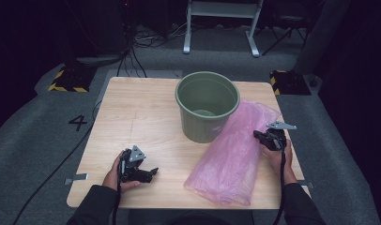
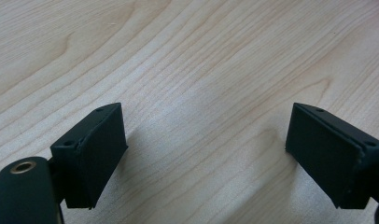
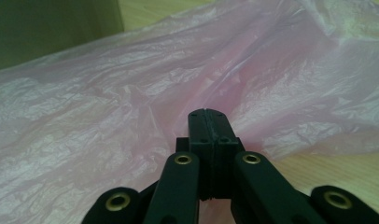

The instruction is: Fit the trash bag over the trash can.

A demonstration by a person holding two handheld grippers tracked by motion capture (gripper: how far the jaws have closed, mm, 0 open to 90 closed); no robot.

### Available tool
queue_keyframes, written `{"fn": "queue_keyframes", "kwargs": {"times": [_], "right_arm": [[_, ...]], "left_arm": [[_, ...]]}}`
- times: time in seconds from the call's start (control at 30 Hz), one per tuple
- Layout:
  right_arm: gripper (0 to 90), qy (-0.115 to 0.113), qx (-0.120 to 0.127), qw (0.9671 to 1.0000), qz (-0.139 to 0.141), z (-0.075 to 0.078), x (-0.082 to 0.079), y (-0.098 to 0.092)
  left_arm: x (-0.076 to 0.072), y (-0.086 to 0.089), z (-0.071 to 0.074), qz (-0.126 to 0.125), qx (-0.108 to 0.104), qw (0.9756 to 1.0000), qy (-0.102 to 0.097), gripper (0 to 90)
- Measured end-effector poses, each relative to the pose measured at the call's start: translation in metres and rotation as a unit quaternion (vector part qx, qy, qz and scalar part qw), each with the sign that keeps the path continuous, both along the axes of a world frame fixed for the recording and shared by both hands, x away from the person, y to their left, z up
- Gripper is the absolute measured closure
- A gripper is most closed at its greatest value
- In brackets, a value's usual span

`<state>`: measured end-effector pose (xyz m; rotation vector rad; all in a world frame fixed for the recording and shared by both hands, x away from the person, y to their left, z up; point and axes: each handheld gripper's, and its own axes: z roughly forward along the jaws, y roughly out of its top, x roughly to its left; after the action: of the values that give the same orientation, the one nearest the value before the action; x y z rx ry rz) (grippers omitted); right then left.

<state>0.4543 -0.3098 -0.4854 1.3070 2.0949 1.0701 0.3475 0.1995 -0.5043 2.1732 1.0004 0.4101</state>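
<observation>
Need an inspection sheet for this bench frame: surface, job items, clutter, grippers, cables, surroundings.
Surface: light wooden table, bare wood around the items.
Job's things: green bucket upright, mid-back; pink plastic bag lies flat to its right, its top edge against the bucket.
Clutter: nothing seen on the table.
Grippers: left hand-held gripper open over bare wood, nothing between the jaws; right hand-held gripper has its jaws together at the bag's right edge; whether film is pinched cannot be told.
Cables: one cable trails from the left gripper, another from the right; more lie on the floor behind.
Surroundings: grey carpet floor marked 4, white frame legs at the back.
</observation>
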Motion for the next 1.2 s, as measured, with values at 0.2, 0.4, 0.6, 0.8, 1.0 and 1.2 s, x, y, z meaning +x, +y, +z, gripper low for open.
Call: {"fn": "queue_keyframes", "kwargs": {"times": [0.2,0.4,0.6,0.8,1.0,1.2], "right_arm": [[90.0,-0.042,0.005,0.9991,-0.002,0.015,-0.010,-0.001],[90.0,-0.094,0.014,0.9954,-0.004,0.030,-0.022,0.000],[90.0,-0.141,0.036,0.9892,0.014,0.054,-0.039,0.000],[90.0,-0.171,0.043,0.9842,0.016,0.073,-0.048,-0.001],[90.0,-0.191,0.042,0.9805,0.021,0.083,-0.052,0.001],[90.0,-0.231,0.053,0.9707,0.038,0.110,-0.061,0.006]], "left_arm": [[0.000,-0.001,0.000,0.000,-0.001,1.0000,0.001,12.1],[-0.001,-0.002,0.001,-0.006,0.006,0.9999,-0.007,13.0],[0.000,-0.012,0.005,-0.006,0.016,0.9998,-0.011,18.0],[0.003,-0.027,0.025,-0.038,0.001,0.9990,-0.025,16.2],[0.004,-0.037,0.048,-0.067,-0.027,0.9959,-0.054,16.1],[0.009,-0.041,0.068,-0.067,-0.053,0.9947,-0.056,16.5]]}}
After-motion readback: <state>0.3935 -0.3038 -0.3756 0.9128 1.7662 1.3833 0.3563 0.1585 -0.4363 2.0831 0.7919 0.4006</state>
